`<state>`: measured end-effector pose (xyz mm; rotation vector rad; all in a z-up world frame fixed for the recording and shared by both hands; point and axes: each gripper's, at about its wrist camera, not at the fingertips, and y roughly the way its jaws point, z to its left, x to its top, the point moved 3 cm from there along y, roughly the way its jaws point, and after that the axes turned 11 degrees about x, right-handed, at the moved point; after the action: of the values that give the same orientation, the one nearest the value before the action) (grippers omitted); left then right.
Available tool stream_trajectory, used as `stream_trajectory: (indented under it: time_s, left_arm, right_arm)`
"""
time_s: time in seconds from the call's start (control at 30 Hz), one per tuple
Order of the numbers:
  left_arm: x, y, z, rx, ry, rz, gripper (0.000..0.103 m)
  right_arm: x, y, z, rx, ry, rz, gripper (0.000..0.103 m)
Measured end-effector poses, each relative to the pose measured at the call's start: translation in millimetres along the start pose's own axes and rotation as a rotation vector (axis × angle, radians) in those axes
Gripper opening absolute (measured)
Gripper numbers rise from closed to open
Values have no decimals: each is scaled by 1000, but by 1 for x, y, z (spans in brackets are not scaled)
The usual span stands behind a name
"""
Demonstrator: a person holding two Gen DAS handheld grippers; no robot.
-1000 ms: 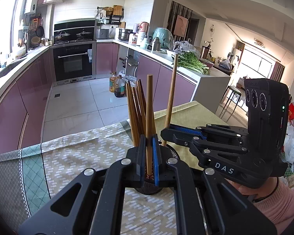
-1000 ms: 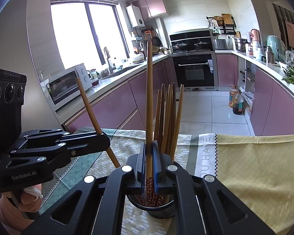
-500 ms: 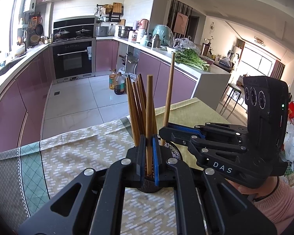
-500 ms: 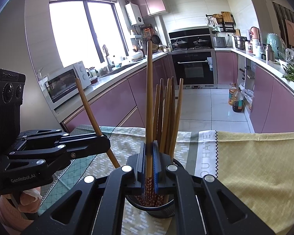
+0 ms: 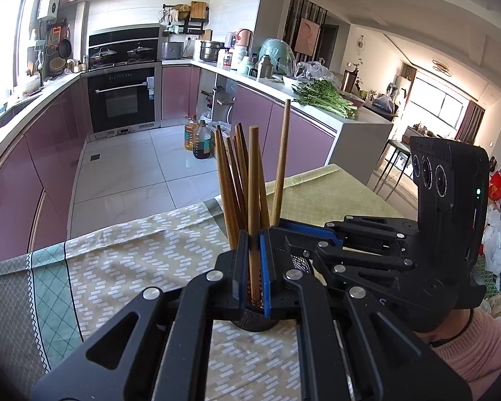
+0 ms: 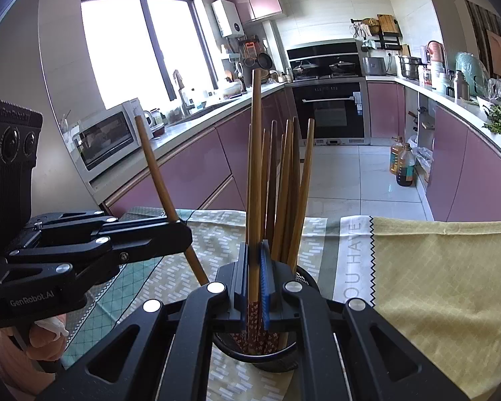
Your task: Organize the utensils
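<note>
We take the black mesh chopstick holder [image 6: 260, 354] as our landmark; it stands on the patterned tablecloth [image 5: 143, 254], beside the seam with the yellow checked cloth [image 6: 434, 267]. A bundle of wooden chopsticks [image 6: 285, 187] stands upright in it, their red patterned ends down inside the cup.

Our left gripper [image 5: 254, 267] is pinching a single chopstick [image 5: 253, 207] between its blue pads, upright, directly above the holder's rim; from the right wrist view that same chopstick [image 6: 168, 197] leans away from the bundle, its lower end near the holder's left edge.

Our right gripper [image 6: 254, 277] is clamped on another chopstick [image 6: 255, 173], which rises taller than the bundle and stands over the holder's mouth, its patterned lower end reaching into the cup. In the left wrist view that chopstick [image 5: 280, 163] tilts slightly, just to the right of the bundle.

Both grippers sit close together over the holder, one on each side.
</note>
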<state>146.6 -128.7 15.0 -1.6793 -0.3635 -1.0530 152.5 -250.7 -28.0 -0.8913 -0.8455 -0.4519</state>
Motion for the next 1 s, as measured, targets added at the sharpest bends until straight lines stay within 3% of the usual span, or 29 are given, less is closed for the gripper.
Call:
stream_trajectory:
  time_s: [0.33, 0.5, 0.6, 0.63, 0.67, 0.73, 0.77, 0.8, 0.87, 0.97, 1.0]
  left_arm:
    - [-8, 24, 8, -4, -23, 48, 8]
    - [-17, 28, 13, -7, -33, 56, 14]
    - [-25, 24, 18, -3, -52, 38, 25]
    - [-27, 21, 20, 1, -60, 28, 30]
    - [-30, 18, 23, 7, -68, 13, 39]
    - [-37, 9, 28, 35, -82, -24, 49]
    - [-41, 4, 31, 52, -92, -45, 61]
    - [-45, -2, 35, 74, -106, -68, 74]
    - [-54, -12, 42, 129, -128, -113, 86]
    - [-67, -28, 49, 233, -146, -176, 98]
    - [-71, -33, 50, 252, -150, -190, 97]
  right_arm:
    - [-3, 7, -2, -11, 19, 24, 8]
    - [-5, 3, -2, -15, 28, 17, 10]
    - [-8, -5, 1, -8, 25, 7, 20]
    - [-10, -9, 3, -8, 22, -2, 31]
    - [-11, -11, 4, -4, 20, -8, 40]
    - [-15, -17, 8, -9, 10, -25, 52]
    - [-17, -21, 11, -18, 2, -34, 57]
    - [-20, -24, 13, -25, -9, -43, 60]
    - [-26, -32, 18, -62, -25, -75, 83]
    - [-35, -38, 24, -104, -47, -111, 96]
    - [-37, -39, 27, -120, -56, -118, 97]
